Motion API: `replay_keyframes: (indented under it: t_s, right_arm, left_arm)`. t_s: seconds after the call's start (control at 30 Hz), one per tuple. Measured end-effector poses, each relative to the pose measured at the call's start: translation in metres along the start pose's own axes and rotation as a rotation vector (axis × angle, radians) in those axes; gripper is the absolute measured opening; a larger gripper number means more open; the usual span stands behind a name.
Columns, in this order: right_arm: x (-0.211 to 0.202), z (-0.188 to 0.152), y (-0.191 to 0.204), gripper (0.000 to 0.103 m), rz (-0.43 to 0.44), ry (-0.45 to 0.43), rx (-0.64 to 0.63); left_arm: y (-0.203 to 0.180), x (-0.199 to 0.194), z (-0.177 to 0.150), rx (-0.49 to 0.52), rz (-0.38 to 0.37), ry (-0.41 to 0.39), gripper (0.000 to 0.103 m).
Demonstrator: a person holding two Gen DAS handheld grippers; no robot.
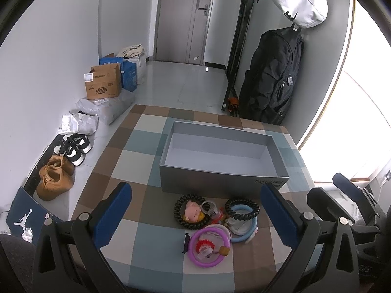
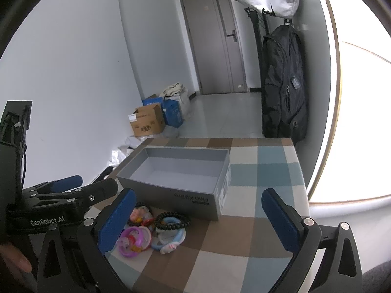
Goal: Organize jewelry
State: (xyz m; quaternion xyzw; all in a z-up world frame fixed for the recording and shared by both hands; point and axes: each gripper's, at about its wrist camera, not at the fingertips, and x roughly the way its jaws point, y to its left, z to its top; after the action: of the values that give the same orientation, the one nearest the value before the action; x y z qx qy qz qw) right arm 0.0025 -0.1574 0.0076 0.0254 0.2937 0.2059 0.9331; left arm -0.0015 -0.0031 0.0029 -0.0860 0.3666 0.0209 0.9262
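An open, empty grey box (image 1: 207,180) (image 2: 168,191) stands on the checked tablecloth (image 1: 132,163) (image 2: 259,171). In front of it lies a heap of jewellery: a black coil band with a pink pig charm (image 1: 191,211), a purple ring (image 1: 207,244) (image 2: 133,241), a light blue ring (image 1: 246,221) (image 2: 168,240) and a black bead bracelet (image 2: 173,221). My left gripper (image 1: 195,188) (image 2: 92,183) hovers open above the heap, holding nothing. My right gripper (image 2: 198,193) (image 1: 330,188) is open too, just right of the heap, with nothing between its fingers.
On the floor left of the table are shoes (image 1: 56,178), crumpled bags (image 1: 80,122) and cardboard boxes (image 1: 103,83) (image 2: 147,122). A black backpack (image 1: 273,78) (image 2: 284,83) hangs by the far right corner. A bright window (image 1: 366,122) lies to the right, and a door (image 1: 183,19) is beyond.
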Motion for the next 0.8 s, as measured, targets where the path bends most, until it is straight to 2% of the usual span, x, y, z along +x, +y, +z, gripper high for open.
replay_keyframes:
  t_s: [0.27,0.37,0.8]
  right_arm:
    - [0.0002,-0.0002,-0.0004,0.103,0.000,0.004,0.003]
    - [0.0007,-0.0005,-0.0005,0.103,0.000,0.002,0.004]
    - [0.0023,0.0002,-0.0016,0.103,0.003,-0.003,0.007]
  left_arm:
    - [0.0034,0.0007,0.0009,-0.009,-0.014,0.008,0.101]
    - [0.0033,0.0009,0.0012,-0.007,-0.013,0.007,0.096]
    - [0.0038,0.0006,-0.0012,-0.005,-0.024,0.007,0.096]
